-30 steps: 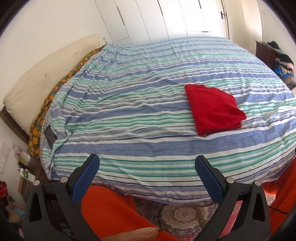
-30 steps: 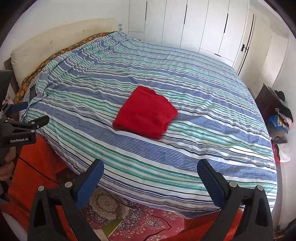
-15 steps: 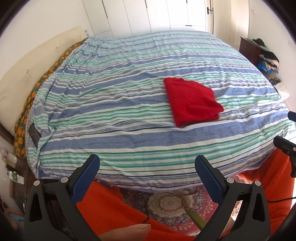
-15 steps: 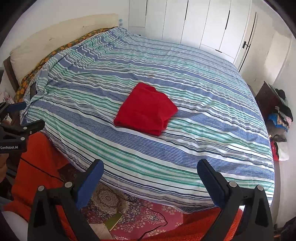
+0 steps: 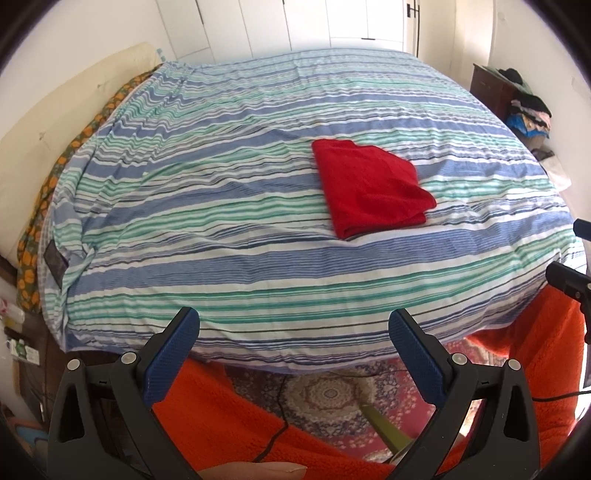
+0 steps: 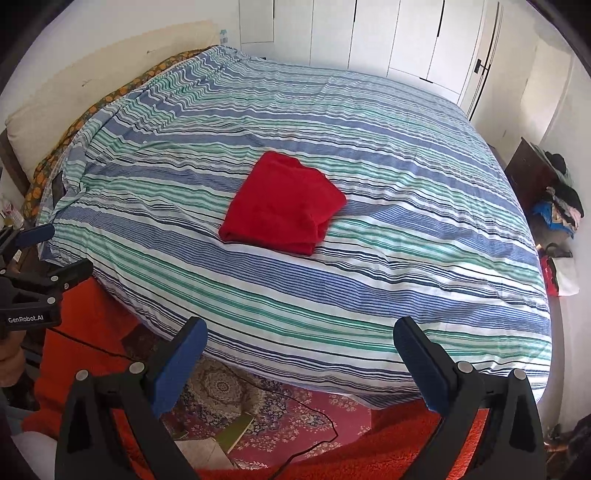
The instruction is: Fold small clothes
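A red garment (image 5: 371, 188) lies folded into a compact rectangle near the middle of the striped bed cover (image 5: 221, 221); it also shows in the right wrist view (image 6: 282, 205). My left gripper (image 5: 293, 326) is open and empty, held back off the bed's near edge, well short of the garment. My right gripper (image 6: 299, 334) is open and empty too, off the near edge. The left gripper also shows at the left edge of the right wrist view (image 6: 51, 254), and the right gripper at the right edge of the left wrist view (image 5: 570, 254).
A cream headboard (image 5: 55, 122) and an orange-patterned sheet (image 5: 44, 192) run along the bed's left. A dark dresser piled with clothes (image 6: 550, 192) stands right. White wardrobe doors (image 6: 388, 33) are behind. An orange blanket (image 5: 229, 413) and patterned rug (image 6: 258, 402) lie below.
Both grippers have drawn back and up from the bed, so the bed and folded garment look smaller. The left view has swung right, centring the garment. Both stay open.
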`<state>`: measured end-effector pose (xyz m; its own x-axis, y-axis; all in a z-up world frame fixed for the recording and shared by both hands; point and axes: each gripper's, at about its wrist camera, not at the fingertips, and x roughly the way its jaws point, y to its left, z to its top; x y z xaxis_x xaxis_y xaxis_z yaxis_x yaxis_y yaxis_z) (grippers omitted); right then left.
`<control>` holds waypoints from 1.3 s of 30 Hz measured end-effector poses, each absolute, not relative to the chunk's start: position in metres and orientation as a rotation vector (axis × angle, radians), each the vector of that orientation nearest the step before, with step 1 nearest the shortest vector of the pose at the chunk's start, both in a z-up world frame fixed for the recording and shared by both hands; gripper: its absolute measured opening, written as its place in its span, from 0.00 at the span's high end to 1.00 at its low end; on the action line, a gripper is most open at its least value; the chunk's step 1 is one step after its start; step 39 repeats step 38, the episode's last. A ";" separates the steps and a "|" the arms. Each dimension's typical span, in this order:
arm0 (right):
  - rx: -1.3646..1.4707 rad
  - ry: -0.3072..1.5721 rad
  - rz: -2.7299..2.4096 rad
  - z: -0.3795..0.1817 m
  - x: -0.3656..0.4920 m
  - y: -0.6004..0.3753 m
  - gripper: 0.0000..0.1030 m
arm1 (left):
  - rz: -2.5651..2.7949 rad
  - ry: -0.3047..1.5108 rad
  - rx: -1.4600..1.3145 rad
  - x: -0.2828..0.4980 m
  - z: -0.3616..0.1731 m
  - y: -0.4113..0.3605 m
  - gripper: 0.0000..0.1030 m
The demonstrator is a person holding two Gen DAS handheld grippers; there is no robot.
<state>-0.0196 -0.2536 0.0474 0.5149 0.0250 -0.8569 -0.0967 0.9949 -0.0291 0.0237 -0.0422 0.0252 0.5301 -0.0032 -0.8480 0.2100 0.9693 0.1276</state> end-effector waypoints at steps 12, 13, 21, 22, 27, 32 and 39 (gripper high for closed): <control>-0.128 1.025 0.086 0.048 -0.022 -0.240 0.03 | -0.152 1.016 0.221 0.025 0.025 -0.046 0.01; -0.128 1.023 0.086 0.048 -0.022 -0.239 0.03 | -0.153 1.017 0.221 0.025 0.025 -0.046 0.01; -0.137 1.018 0.083 0.050 -0.021 -0.237 0.03 | -0.150 1.017 0.224 0.025 0.023 -0.046 0.01; -0.140 1.017 0.082 0.050 -0.021 -0.236 0.03 | -0.148 1.016 0.223 0.025 0.023 -0.046 0.01; -0.144 1.016 0.086 0.049 -0.022 -0.235 0.03 | -0.143 1.016 0.222 0.026 0.024 -0.046 0.01; -0.140 1.017 0.085 0.048 -0.022 -0.236 0.03 | -0.141 1.017 0.232 0.025 0.022 -0.048 0.01; -0.130 1.016 0.084 0.046 -0.022 -0.238 0.03 | -0.158 0.986 0.237 0.020 0.028 -0.050 0.01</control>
